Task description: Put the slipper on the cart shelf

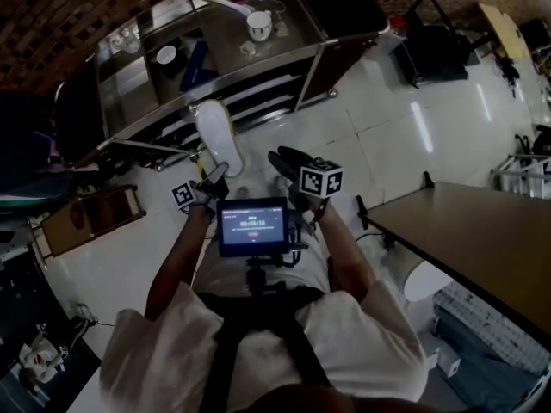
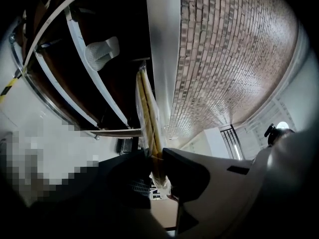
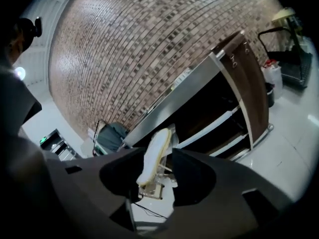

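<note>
The left gripper (image 2: 154,151) has its jaws pinched down narrow on the slipper (image 2: 147,103), which its own view catches edge-on: a thin tan sole sticking up out of the grip, with what looks like clear wrap around it. In the head view that's the left gripper (image 1: 213,177) just left of centre, and the white slipper (image 1: 217,134) stands up from it toward the top of the frame, right in front of the cart (image 1: 258,65) but not on any shelf.

The right gripper (image 3: 157,151) has its jaws standing wide, with nothing pressed between them. The slipper (image 3: 160,138) only shows through the gap, further off. The head view has the right gripper (image 1: 280,158) just right of the slipper, not touching it.

Further out, the metal cart fills the upper left, and a white cup (image 1: 259,26) sits on its top. A brown table (image 1: 482,239) is at the right edge, over a pale tiled floor (image 1: 387,144).
</note>
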`<state>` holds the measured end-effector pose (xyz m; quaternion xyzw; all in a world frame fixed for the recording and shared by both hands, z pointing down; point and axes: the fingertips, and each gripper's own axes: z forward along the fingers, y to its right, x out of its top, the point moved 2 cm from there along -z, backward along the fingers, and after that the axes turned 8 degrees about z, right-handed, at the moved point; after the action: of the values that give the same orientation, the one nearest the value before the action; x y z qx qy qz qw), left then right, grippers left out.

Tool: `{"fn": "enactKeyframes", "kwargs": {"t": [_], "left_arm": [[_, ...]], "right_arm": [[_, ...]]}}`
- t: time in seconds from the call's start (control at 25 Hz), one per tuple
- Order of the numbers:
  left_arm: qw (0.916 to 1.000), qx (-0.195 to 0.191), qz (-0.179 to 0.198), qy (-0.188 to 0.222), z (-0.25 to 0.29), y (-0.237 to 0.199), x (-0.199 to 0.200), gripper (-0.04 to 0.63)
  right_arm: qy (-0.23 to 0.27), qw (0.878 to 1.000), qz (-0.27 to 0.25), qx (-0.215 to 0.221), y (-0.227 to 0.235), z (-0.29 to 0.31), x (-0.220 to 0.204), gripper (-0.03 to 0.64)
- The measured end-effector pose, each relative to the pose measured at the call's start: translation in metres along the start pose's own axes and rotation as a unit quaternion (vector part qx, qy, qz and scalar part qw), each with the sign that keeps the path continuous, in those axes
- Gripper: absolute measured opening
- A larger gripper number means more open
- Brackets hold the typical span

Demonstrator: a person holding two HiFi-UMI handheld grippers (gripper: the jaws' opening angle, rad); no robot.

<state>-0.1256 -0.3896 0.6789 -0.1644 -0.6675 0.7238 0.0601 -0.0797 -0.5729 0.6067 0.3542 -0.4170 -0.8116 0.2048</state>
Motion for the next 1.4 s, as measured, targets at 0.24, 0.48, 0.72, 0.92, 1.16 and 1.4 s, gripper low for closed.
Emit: {"fn": "enactKeyframes", "kwargs": {"t": [0.24, 0.48, 0.72, 0.92, 1.16, 1.4], "left_arm": [[0.9996, 0.003, 0.013, 0.026, 0.03, -0.002, -0.012, 0.052], [0.997, -0.019, 0.003, 0.074, 0.044, 0.0, -0.016, 0.052], [0.9953, -0.043, -0.004, 0.087, 0.053, 0.009, -0.021, 0.054], [0.9934, -0.065, -0.004, 0.095, 0.062, 0.017, -0.023, 0.054], [0.9955, -0.056, -0.002, 0.077, 0.082, 0.017, -0.025, 0.064], [0.9962, -0.053, 0.019, 0.066, 0.09, 0.013, -0.015, 0.092]], "right_arm": [[-0.085, 0.995, 0.015, 0.051, 0.019, 0.024, -0.009, 0.224], [-0.138, 0.98, 0.091, 0.108, 0.044, 0.051, -0.024, 0.267], [-0.152, 0.958, 0.175, 0.168, 0.036, 0.062, -0.023, 0.264], [-0.142, 0.951, 0.209, 0.179, 0.029, 0.057, -0.018, 0.196], [-0.106, 0.947, 0.24, 0.185, 0.026, 0.048, -0.004, 0.066], [-0.087, 0.949, 0.245, 0.181, 0.032, 0.053, 0.011, 0.055]]}}
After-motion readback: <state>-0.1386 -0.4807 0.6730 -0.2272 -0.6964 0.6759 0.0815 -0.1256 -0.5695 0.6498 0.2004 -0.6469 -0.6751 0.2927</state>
